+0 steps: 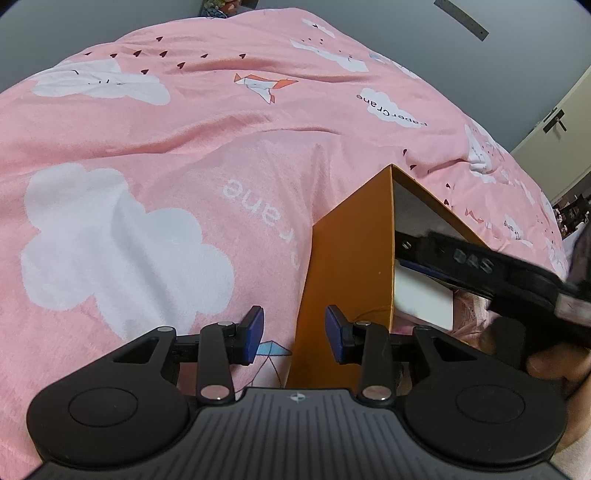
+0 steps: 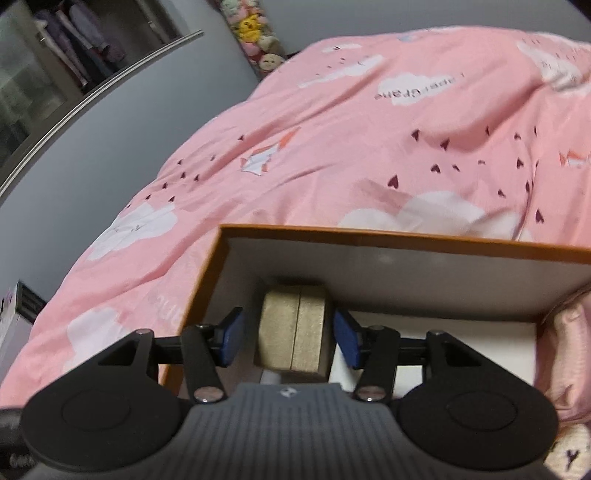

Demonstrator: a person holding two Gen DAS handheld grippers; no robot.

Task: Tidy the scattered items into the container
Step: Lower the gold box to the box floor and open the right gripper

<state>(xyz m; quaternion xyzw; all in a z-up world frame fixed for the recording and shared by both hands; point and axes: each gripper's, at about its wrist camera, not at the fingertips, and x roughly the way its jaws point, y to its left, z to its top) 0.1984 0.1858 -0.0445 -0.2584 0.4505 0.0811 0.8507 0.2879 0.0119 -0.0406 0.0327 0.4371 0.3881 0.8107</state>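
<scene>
An orange cardboard box with a white inside stands on the pink bedspread; it shows in the left wrist view [image 1: 351, 258] and in the right wrist view [image 2: 406, 236]. My right gripper [image 2: 291, 338] is over the box, its blue pads apart on either side of a gold glittery case [image 2: 293, 332] that lies inside the box; small gaps show between pads and case. My left gripper [image 1: 294, 334] is open and empty beside the box's outer corner. The right gripper's black body [image 1: 498, 273] reaches into the box from the right. A white item [image 1: 421, 299] lies in the box.
The pink bedspread [image 1: 184, 147] with cloud and paper-crane prints covers the bed. Pink fabric [image 2: 565, 350] lies at the box's right side. Grey walls, a wardrobe [image 2: 44, 66] and plush toys [image 2: 258, 33] are behind the bed.
</scene>
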